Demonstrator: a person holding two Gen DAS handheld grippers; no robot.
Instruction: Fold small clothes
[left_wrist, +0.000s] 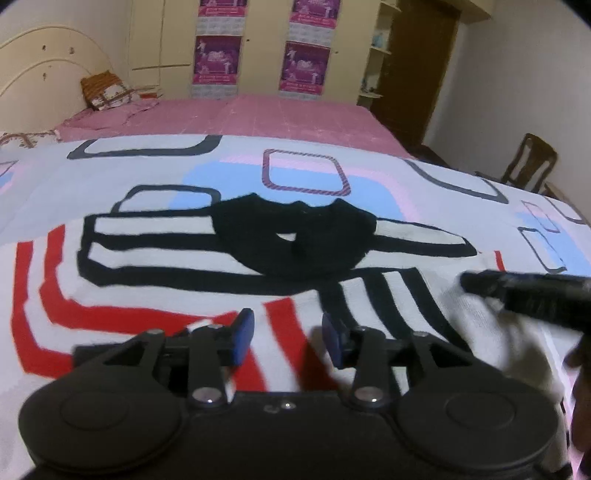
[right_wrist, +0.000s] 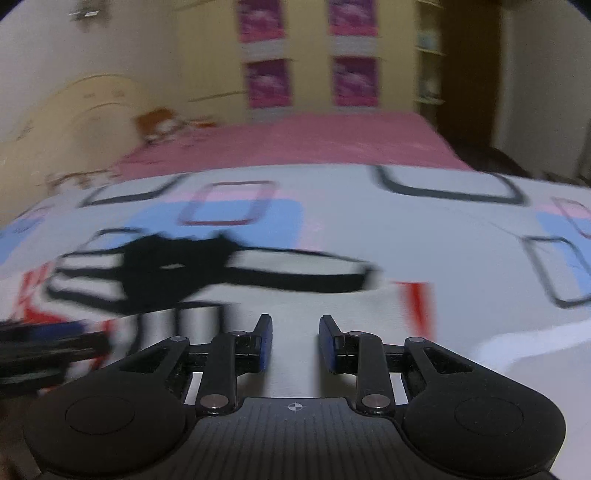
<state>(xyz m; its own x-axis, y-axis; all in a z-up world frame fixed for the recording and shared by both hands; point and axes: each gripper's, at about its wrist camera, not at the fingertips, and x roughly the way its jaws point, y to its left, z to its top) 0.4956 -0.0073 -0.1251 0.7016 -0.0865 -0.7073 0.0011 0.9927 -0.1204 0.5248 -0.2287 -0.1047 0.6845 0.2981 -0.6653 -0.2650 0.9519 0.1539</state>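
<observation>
Blue-padded jaws of the left gripper (left_wrist: 288, 338) stand apart just above the near hem of the striped sweater (left_wrist: 207, 273), with nothing pinched between them; the cloth shows in the gap but the pads do not press on it. Beside it, the right gripper (right_wrist: 295, 341) hangs over the plain white part of the same garment, its jaws likewise apart and empty. The sweater lies spread on the bed cover (left_wrist: 332, 173), black collar (left_wrist: 295, 240) away from the cameras, one sleeve with black stripes folded in across the front, red bands running down the left side. The likeliest trouble from here is a thin grab: if the left jaws close while riding this high they may catch only the top layer, or nothing, and the fold would drag crooked; a grab that goes too deep could take the cover along with the knit. Two hands lifting unevenly would also skew the hem line. Much is hard to read: the right wrist view is smeared by motion, so the sweater's right edge and the red mark (right_wrist: 417, 306) near it are probably a sleeve cuff, though that is unsure. The hem itself is hidden beneath both gripper bodies, and the hands holding them are all but out of frame.
</observation>
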